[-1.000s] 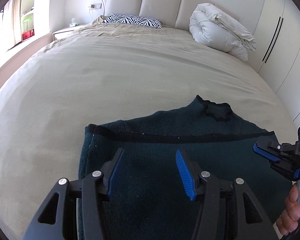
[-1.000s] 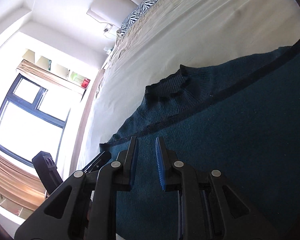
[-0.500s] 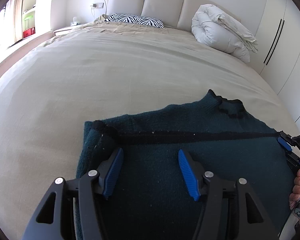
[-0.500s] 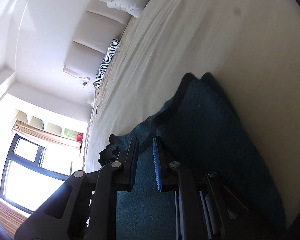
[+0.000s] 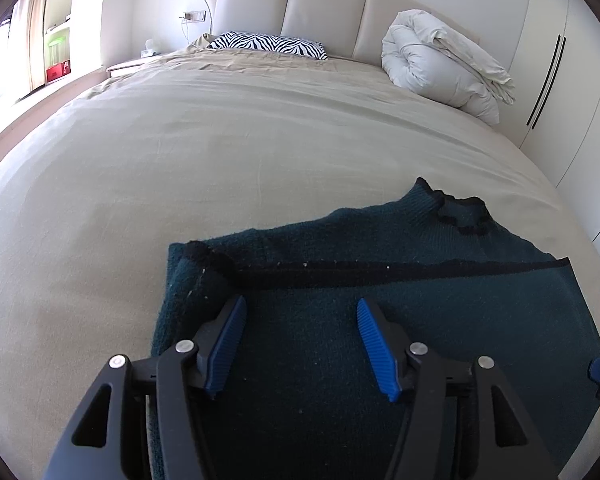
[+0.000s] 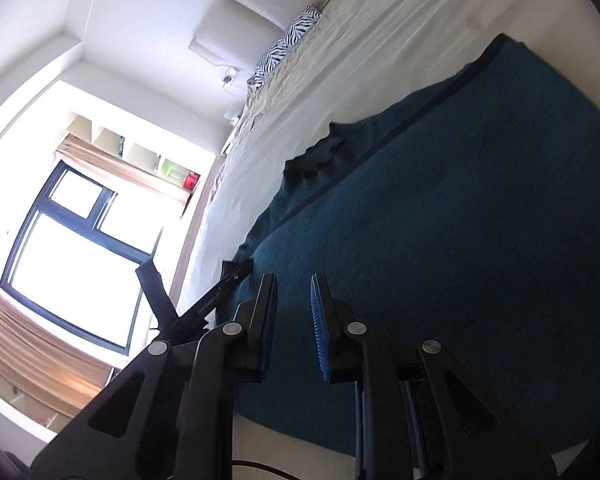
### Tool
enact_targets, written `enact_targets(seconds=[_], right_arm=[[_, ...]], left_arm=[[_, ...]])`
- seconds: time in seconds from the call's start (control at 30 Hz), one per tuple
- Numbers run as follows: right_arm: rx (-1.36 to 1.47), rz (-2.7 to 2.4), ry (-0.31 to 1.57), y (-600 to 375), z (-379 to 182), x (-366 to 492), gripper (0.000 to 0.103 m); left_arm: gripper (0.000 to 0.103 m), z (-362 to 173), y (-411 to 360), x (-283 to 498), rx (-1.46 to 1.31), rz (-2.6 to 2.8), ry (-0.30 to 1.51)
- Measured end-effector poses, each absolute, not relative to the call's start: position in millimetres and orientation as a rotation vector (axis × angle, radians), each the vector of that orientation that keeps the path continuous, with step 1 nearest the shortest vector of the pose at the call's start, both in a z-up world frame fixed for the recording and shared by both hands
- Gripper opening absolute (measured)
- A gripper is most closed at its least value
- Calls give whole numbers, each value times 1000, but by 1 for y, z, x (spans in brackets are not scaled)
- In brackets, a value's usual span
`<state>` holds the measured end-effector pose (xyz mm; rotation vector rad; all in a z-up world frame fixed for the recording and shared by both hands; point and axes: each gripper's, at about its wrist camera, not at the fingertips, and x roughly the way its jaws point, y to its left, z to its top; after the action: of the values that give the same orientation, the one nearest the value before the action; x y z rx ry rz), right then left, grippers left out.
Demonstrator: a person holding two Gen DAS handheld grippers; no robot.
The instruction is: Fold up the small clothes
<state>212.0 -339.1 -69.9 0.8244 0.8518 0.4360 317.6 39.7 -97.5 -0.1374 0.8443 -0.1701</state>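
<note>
Left wrist view: I am seeing the dark teal sweater lying flat on the beige bed sheet, filling the frame from 4 to 8 o'clock, collar at 2 o'clock. The left gripper is hovering over it, blue ribbed pads apart, nothing between them. A black trim band is crossing the knit; the corner at 9 o'clock is bunching. I am judging it soft, light and limp, grippy rather than slippery; best pinched at a trimmed corner or edge.

Right wrist view: the right gripper is sitting over the sweater's near edge, jaws opening from a narrow gap, no cloth between them. The knit is looking fuzzy and thick. The left gripper's black finger is showing at 9 o'clock.
</note>
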Motion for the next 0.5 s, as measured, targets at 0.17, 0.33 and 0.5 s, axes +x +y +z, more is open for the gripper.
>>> enact_targets(seconds=[0.17, 0.33, 0.5], right_arm=[[808, 470, 984, -296, -114, 193, 16], [944, 358, 871, -368, -120, 176, 15], [1043, 111, 755, -450, -118, 135, 13]], left_arm=[[61, -98, 43, 317, -149, -182, 839], [61, -95, 53, 315, -202, -217, 853], [52, -72, 48, 272, -217, -254, 871]])
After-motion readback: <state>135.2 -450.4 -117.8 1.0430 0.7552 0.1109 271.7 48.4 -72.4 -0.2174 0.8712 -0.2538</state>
